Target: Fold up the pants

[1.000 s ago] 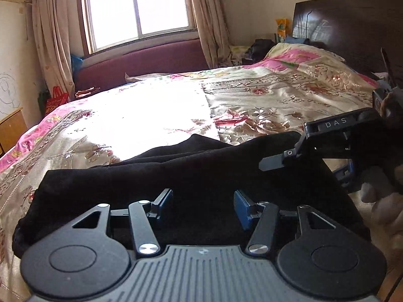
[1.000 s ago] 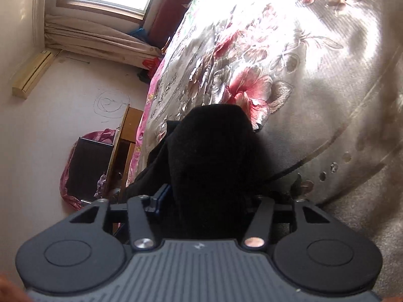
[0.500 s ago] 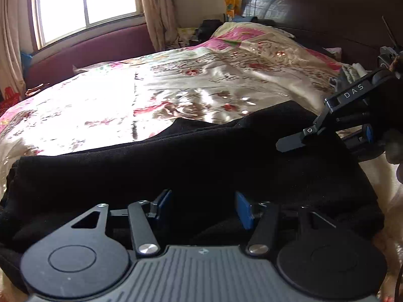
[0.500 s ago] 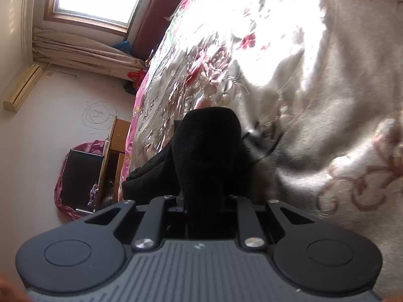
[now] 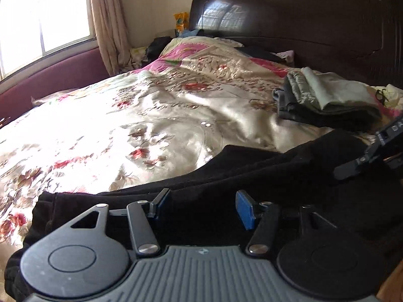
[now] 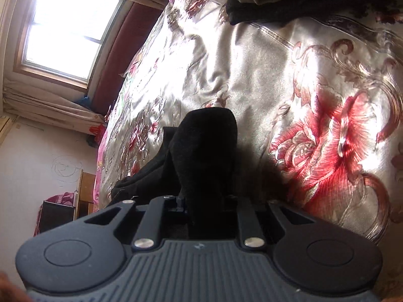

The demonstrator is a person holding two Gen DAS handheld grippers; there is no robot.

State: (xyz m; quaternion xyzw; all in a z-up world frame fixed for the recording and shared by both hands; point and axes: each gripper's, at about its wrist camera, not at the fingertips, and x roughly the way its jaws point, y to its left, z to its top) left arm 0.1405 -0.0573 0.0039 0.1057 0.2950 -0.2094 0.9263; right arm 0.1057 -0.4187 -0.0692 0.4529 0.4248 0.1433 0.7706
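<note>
The black pants (image 5: 252, 176) lie folded across the near edge of the bed (image 5: 151, 115), long axis left to right. The left gripper (image 5: 201, 207) hovers over them, fingers (image 5: 243, 210) apart, released. The right gripper (image 6: 205, 202) has its fingers clenched on the pants' right end. Its side shows the letters "DA".

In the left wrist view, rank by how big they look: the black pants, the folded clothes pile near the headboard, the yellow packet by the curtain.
1. black pants, though lying nearest the camera inflates them.
2. folded clothes pile, farther back, so its true size against the pants is unsure.
3. yellow packet, smallest and farthest.
</note>
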